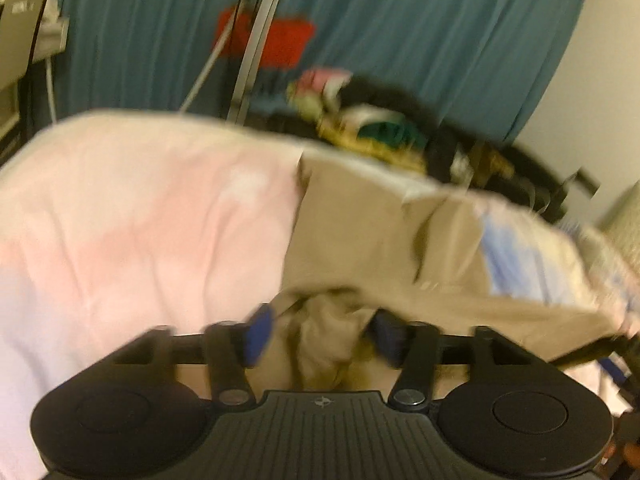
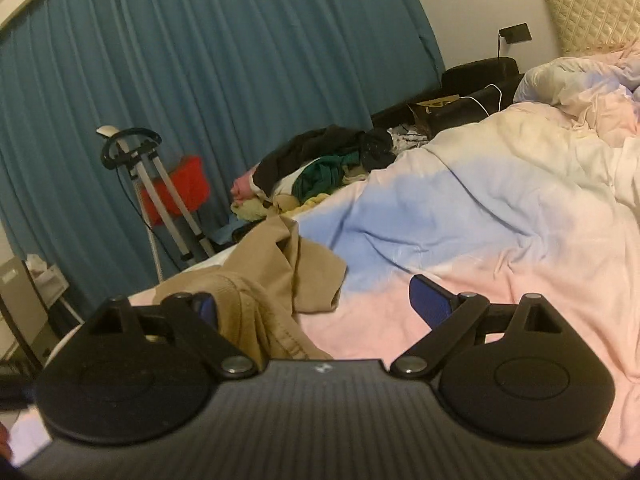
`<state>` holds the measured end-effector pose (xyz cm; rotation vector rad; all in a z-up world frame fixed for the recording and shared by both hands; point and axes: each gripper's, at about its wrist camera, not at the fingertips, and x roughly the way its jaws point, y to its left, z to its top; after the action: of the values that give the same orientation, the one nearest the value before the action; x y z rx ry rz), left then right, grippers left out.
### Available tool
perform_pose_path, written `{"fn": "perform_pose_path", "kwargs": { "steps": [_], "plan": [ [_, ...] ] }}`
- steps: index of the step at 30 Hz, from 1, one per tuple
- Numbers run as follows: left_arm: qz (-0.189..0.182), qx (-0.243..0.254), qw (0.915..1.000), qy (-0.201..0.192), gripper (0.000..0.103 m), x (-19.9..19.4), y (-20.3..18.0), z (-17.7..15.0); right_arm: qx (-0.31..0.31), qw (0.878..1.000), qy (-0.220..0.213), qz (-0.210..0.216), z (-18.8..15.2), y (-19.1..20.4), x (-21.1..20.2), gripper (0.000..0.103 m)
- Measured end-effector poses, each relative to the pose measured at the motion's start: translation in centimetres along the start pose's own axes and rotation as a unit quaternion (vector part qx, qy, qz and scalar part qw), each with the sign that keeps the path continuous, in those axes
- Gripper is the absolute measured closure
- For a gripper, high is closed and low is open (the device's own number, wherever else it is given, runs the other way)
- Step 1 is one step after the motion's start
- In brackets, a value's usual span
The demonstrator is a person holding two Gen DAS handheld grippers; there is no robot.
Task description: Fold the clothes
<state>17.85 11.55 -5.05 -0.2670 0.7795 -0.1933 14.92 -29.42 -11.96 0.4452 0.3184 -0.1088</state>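
We see a tan garment [image 2: 280,276] lying on the bed cover [image 2: 480,216], which is pink, blue and white. The garment sits near the edge of the bed, close to us, and it is bunched up and wrinkly.

Our left gripper [image 1: 320,330] has its two blue pads [image 1: 258,332] pulled in close on a bunch of the tan garment [image 1: 360,224]. The cloth is squeezed between them. This view is blurry, so we cannot tell more about the grip.

Our right gripper [image 2: 316,304] has its pads spread wide apart. One blue pad [image 2: 430,300] is over the pink part of the cover. The other pad is mostly hidden by a thick fold of the garment, and that fold lies between the two pads. Nothing is pinched there.

Past the garment, at the far side of the bed, is a pile of clothes [image 2: 320,164], dark, green, yellow and pink. Behind it hangs a blue curtain [image 2: 224,64]. A red thing [image 2: 180,188] and a metal stand [image 2: 160,184] are by the curtain. A pillow [image 2: 596,4] leans on the wall.
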Motion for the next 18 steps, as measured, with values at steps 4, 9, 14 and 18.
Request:
{"fn": "perform_pose_path", "kwargs": {
  "steps": [4, 9, 14, 18],
  "plan": [
    [0.002, 0.034, 0.9994, 0.012, 0.015, -2.1, 0.5, -0.5, 0.0, 1.0, 0.01, 0.003, 0.0, 0.2, -0.2, 0.01],
    [0.022, 0.164, 0.9849, -0.05, 0.008, -6.0, -3.0, -3.1, -0.009, 1.0, 0.009, 0.011, -0.6, 0.7, -0.5, 0.01],
    [0.01, 0.317, 0.9417, -0.113, 0.006, -5.9, -9.7, -7.1, -0.017, 1.0, 0.003, 0.017, -0.6, 1.2, -1.3, 0.01],
    [0.023, 0.391, 0.9106, -0.133, 0.006, -2.7, -13.7, -10.0, -0.013, 1.0, 0.003, 0.016, -0.7, 1.0, -1.6, 0.01]
  ]
}}
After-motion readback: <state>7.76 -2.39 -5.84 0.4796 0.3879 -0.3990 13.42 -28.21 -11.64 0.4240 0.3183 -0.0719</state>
